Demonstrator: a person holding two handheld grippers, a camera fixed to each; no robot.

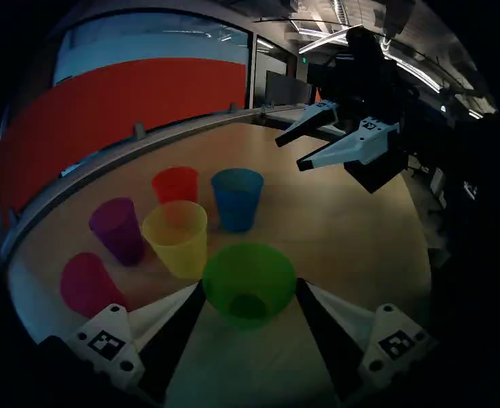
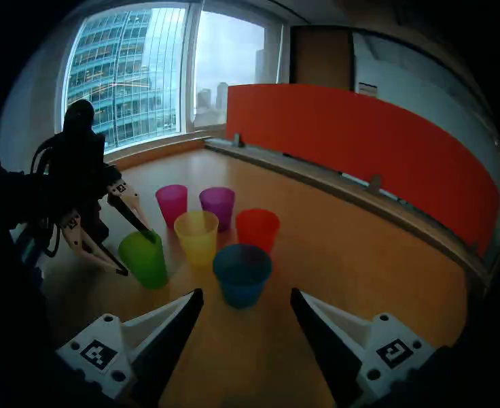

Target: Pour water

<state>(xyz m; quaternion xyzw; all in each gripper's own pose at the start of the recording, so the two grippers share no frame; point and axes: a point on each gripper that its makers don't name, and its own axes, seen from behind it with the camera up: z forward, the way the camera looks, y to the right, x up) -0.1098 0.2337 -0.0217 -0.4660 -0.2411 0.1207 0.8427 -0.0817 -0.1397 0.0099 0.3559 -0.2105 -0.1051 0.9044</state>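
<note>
The green cup [image 1: 250,275] stands upright between the spread fingers of the left gripper [image 1: 248,284] (whether they press its walls, I cannot tell). The right gripper [image 2: 246,291] is open and empty, with the blue cup [image 2: 242,272] just ahead of it, so the left is the nearer one to the green cup.

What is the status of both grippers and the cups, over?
Left gripper open around green cup. Right gripper open, short of blue cup. Yellow cup close beside green cup.
</note>
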